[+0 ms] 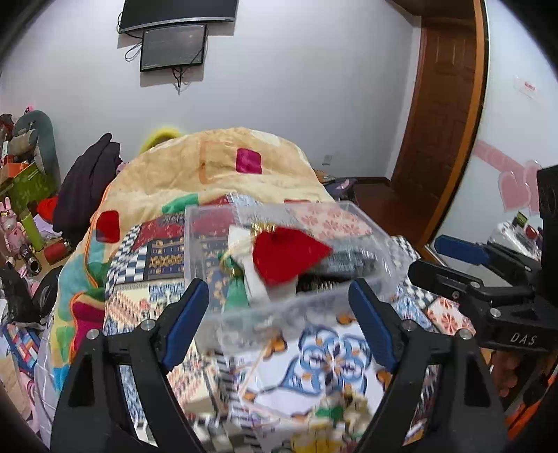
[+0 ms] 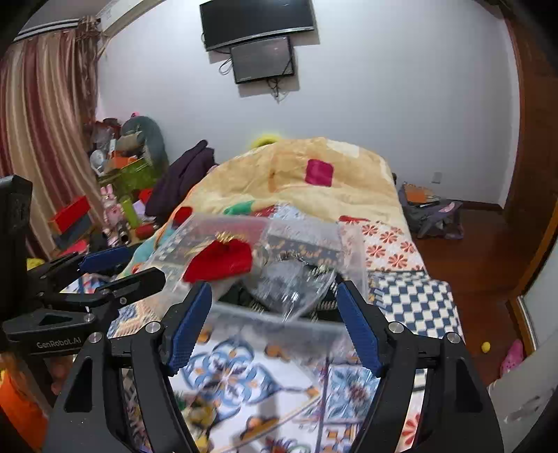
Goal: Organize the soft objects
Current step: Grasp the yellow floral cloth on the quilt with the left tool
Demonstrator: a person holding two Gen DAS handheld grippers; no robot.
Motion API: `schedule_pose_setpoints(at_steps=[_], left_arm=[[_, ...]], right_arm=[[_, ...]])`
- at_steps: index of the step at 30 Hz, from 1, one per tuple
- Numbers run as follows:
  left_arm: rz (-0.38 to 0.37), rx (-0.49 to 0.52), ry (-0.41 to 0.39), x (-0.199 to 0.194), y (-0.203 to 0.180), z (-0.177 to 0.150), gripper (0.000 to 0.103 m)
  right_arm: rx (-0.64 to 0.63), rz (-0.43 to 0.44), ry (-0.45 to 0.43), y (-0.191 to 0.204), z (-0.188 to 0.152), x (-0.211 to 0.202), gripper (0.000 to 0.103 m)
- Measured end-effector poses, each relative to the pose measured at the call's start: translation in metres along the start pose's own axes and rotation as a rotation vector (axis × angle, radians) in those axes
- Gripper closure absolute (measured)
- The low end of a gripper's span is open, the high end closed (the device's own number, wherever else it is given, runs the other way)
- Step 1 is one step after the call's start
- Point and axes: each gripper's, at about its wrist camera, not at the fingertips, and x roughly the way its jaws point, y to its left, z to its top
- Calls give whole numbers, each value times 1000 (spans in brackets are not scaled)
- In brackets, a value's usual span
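Surface: a bed (image 2: 411, 292) spread with a patchwork sheet of blue, white and orange patterns; a yellow quilt (image 2: 314, 181) with coloured squares is heaped at its far end.
Room: white wall, wooden door (image 1: 443, 104) on the right, striped curtain (image 2: 45, 115) on the left, wood floor.
Screens: two, one dark screen (image 2: 258, 21) above a smaller one (image 2: 263, 59), both on the wall.
Box: one clear plastic box (image 1: 378, 275) on the bed, blurred, just beyond both sets of fingertips.
Soft things: one red pouch (image 1: 286, 254) in the box with pale and green cloth beside it; the rest is too blurred to count.
Left gripper (image 1: 279, 303): blue-padded fingers spread wide, nothing between them.
Right gripper (image 2: 273, 303): fingers apart too, holding nothing.
Side clutter: toys and boxes piled by the curtain.
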Motion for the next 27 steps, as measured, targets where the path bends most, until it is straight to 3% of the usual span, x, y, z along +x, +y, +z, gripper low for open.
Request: schedule_pose_setpoints(at_steps=[14,20,25,27], left_arm=[[-30,61,193,16,-6,-86,18],[-43,89,219,25,-11,-97,49],[-78,108,224,26,-15,-97,93],[-84,103,223,27,-15,-95,95]], right_arm=[[-8,-16,148,4,-55,14,31],[14,-11,136,-2,-57,8,31],[25,-11,123,-2,-58,3,31],[31,-10,118,-4,-58,2,31]])
